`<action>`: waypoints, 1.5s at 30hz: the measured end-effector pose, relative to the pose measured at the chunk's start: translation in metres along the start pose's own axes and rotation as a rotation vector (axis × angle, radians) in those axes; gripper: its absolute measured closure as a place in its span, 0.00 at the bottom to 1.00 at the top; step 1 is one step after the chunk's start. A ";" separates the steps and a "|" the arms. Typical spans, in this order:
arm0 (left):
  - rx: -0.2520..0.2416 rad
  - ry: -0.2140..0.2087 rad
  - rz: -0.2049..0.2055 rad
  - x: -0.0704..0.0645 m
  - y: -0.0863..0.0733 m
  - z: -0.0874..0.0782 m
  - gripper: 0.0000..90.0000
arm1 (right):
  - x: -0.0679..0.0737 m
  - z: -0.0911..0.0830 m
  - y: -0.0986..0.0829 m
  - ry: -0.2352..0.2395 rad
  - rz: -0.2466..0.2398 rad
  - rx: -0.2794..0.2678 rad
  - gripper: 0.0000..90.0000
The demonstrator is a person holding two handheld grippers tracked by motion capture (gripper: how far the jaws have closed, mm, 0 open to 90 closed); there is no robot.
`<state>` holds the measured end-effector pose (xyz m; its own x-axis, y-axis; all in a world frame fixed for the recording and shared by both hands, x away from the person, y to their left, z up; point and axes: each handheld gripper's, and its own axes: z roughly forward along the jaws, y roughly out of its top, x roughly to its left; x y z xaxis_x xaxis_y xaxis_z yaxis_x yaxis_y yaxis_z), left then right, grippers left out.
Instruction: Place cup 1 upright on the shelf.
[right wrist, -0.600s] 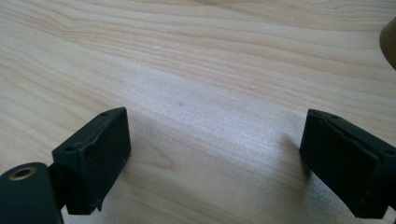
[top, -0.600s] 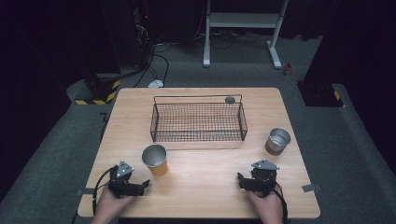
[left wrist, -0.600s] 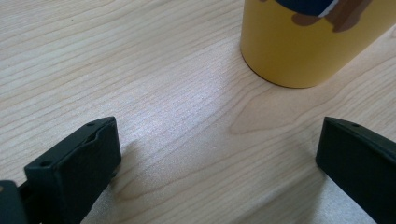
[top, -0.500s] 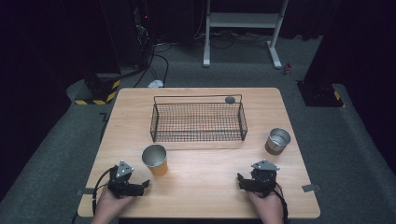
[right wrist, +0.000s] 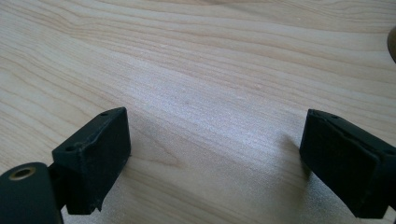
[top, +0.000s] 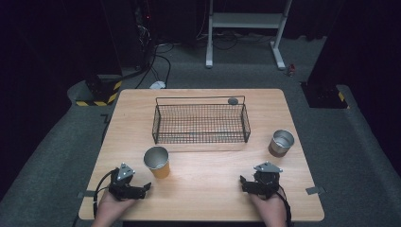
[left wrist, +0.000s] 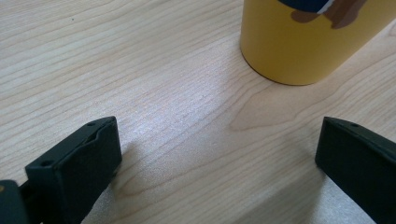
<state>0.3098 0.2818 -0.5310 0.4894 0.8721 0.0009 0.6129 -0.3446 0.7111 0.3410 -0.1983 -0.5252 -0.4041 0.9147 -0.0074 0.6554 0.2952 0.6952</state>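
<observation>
Yellow cup (top: 157, 161) stands upright just far-right of the left gripper (top: 143, 188), much nearer than the right gripper (top: 242, 183); both sets of fingers gape wide, empty.

You have a black wire basket (top: 201, 124) standing at the middle of the wooden worktop (top: 283, 111), with a small dark round object (top: 232, 101) just behind its far right corner. Beyond the worktop, on the grey floor, a white frame stand (top: 246, 21) rises, and a yellow-black striped block (top: 105, 97) lies at the left.
</observation>
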 end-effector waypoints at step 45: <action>-0.113 -0.061 0.025 -0.008 0.010 -0.025 0.03 | 0.000 0.000 0.000 -0.002 0.002 -0.002 0.10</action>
<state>0.2968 0.2804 -0.5064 0.5429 0.8395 -0.0207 0.5280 -0.3221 0.7858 0.3408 -0.1979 -0.5253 -0.4012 0.9160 -0.0071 0.6549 0.2923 0.6969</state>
